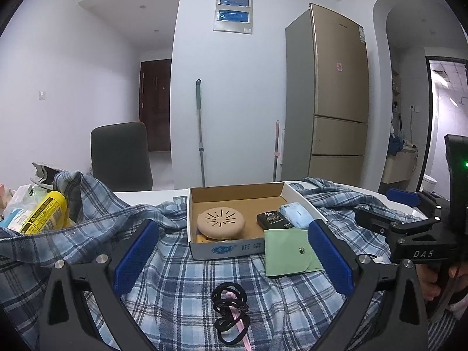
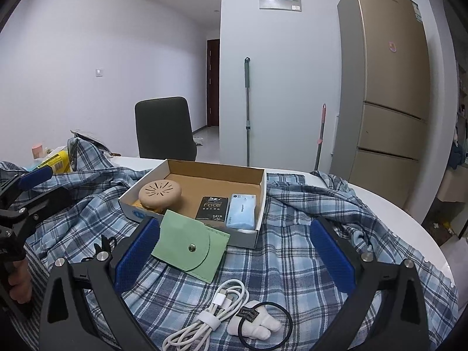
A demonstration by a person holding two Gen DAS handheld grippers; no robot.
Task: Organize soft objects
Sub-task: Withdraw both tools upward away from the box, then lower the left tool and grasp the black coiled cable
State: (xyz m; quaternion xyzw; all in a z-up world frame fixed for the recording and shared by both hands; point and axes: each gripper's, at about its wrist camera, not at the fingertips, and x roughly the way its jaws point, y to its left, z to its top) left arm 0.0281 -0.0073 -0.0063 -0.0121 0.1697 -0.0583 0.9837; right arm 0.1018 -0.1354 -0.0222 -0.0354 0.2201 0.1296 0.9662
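Note:
An open cardboard box sits on a blue plaid shirt. Inside lie a tan round cushion, a black tissue pack and a light blue tissue pack. A green snap pouch leans on the box's front. Black hair ties lie below my open, empty left gripper. A white coiled cable and a black hair band on white fabric lie below my open, empty right gripper.
A yellow bottle and bags stand at the far left of the white table. A dark chair, two mop handles and a gold fridge stand behind. The right gripper shows at the left view's right edge.

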